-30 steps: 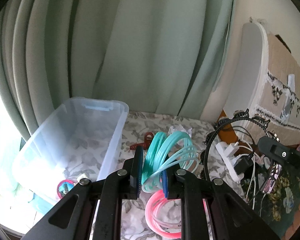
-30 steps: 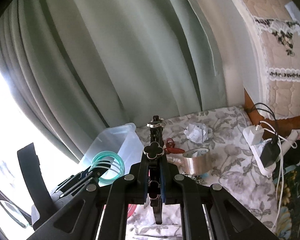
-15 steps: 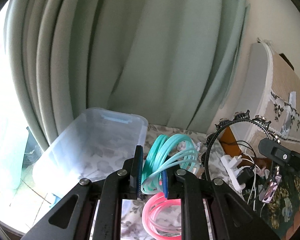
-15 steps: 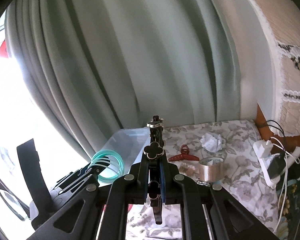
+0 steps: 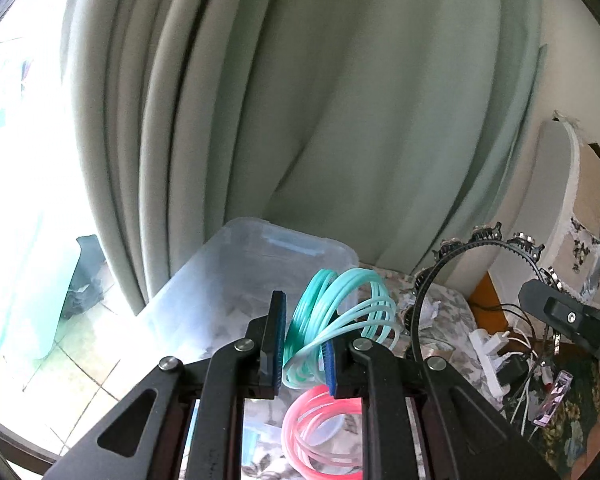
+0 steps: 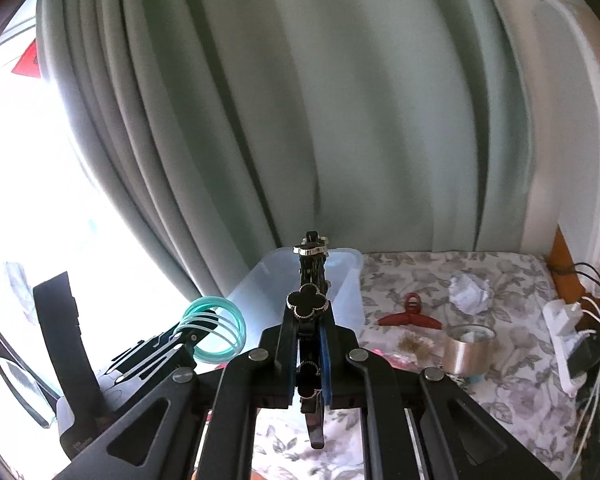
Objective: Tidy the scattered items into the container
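Floral cloth (image 6: 420,280) is covering the surface, grey-green curtain hanging behind. Low centre of each view: left gripper (image 5: 302,354) is pinching the teal bangles (image 5: 340,312), lifted clear for carrying; right gripper (image 6: 309,344) is clamping the black clover headband (image 6: 307,300) edge-on. Beyond, centre frame, the clear bin (image 6: 348,280) is waiting open. Right of it, red hair clip (image 6: 410,316), tape roll (image 6: 466,350) and pink bangles (image 5: 320,432) are lying loose.

Grey floral-print bedsheet (image 6: 428,272) carries: clear plastic storage bin (image 6: 346,280); right of bin, red plastic hair claw (image 6: 410,314), crumpled white paper ball (image 6: 470,294), silver tape roll (image 6: 468,348); pink plastic bangles (image 5: 320,426) near bin.
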A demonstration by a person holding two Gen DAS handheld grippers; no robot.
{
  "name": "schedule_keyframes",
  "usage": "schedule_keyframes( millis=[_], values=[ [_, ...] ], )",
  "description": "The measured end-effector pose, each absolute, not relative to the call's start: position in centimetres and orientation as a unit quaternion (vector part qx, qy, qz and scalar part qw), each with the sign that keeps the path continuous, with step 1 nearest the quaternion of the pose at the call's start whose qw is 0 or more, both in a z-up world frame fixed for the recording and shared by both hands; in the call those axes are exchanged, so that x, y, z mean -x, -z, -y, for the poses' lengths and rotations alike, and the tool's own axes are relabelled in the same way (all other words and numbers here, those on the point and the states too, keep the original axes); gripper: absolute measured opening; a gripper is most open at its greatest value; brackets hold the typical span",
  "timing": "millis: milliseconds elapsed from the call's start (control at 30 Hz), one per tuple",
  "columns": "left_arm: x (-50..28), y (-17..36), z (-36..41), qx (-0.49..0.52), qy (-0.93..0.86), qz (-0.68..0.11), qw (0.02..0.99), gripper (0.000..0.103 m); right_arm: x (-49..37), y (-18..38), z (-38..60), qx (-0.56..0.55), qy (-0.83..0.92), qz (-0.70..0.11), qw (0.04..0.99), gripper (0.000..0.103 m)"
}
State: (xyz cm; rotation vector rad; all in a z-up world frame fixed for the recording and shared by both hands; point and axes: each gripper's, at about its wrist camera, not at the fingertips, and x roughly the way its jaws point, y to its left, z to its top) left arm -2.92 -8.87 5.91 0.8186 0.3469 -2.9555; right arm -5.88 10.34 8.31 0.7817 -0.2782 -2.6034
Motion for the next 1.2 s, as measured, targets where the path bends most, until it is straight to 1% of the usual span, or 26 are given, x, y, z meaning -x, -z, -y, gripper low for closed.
schedule_keyframes(
  millis=[267, 667, 933, 1200],
  values=[
    [3.3, -5.3, 12.1, -0.268, 0.954, -0.128, 0.051, 0.016, 7.1, -8.1, -6.7, -0.289, 0.927, 0.083, 0.224, 0.010],
    [4.0, -3.0, 15.5, -0.278, 0.944, -0.160, 0.075, 0.016, 10.0, -5.6, -2.8, -0.324, 0.914, 0.063, 0.235, 0.010],
    [5.9, -2.3, 16.9, -0.279, 0.942, -0.166, 0.085, 0.016, 12.3, -3.9, -1.3, -0.346, 0.906, 0.060, 0.235, 0.010],
    [8.1, -0.8, 16.4, -0.301, 0.937, -0.160, 0.079, 0.017, 13.9, -2.5, -0.4, -0.363, 0.900, 0.060, 0.233, 0.010]
  ],
)
